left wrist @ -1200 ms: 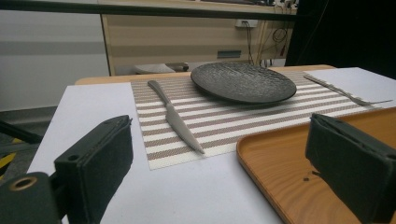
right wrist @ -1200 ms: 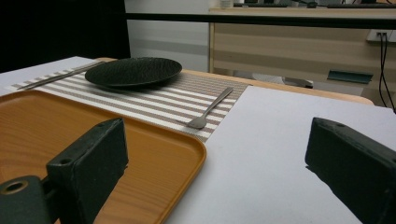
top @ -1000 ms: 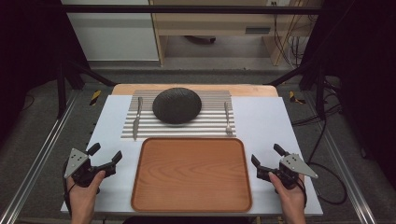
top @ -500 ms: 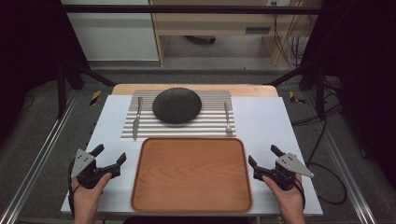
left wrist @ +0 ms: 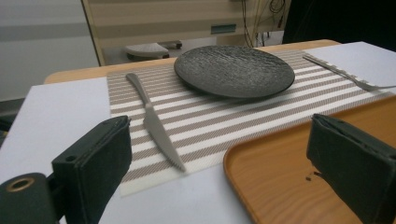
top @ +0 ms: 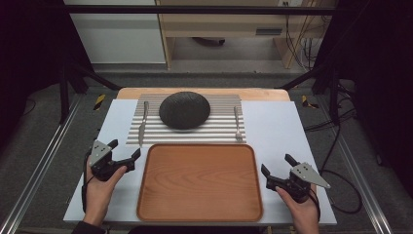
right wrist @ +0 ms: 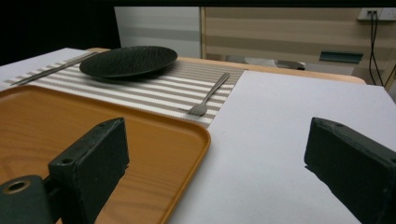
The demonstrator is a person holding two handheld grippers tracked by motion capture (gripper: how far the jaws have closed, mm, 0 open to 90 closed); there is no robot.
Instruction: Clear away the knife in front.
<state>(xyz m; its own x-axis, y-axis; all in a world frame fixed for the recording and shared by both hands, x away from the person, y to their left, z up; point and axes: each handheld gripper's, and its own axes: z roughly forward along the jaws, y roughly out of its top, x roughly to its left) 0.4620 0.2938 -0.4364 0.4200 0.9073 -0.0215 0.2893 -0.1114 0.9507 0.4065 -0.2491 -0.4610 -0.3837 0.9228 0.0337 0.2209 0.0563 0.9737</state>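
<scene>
A: What is changing nearest the person's edge of the counter (top: 272,126)?

B: The left tongs (top: 124,153) are now sitting farther from the person than half a second ago, level with the near-left corner of the tray (top: 199,214) and just beside its left rim. The right tongs (top: 277,170) are holding close to their earlier place, just off the tray's right rim. Both pairs are standing wide apart and are gripping nothing.

A: What does that indicate for the work?

B: The left tongs appear to be starting an approach. In the left gripper view, the knife (left wrist: 156,126) is lying directly ahead between the spread jaws, so it is judged the likely first pick.

A: Where are the items relative to the tray?

B: The tray is carrying nothing. Beyond its far rim, the striped mat (top: 219,131) is touching or slightly overlapping the tray. The knife is lying on the mat past the tray's far-left corner, and the fork (top: 237,123) past its far-right corner. The dark plate (top: 184,110) is resting between them, farthest from the tray.

A: Is anything else differing from the earlier frames?

B: No. The knife, fork, plate and tray are keeping their places.
</scene>
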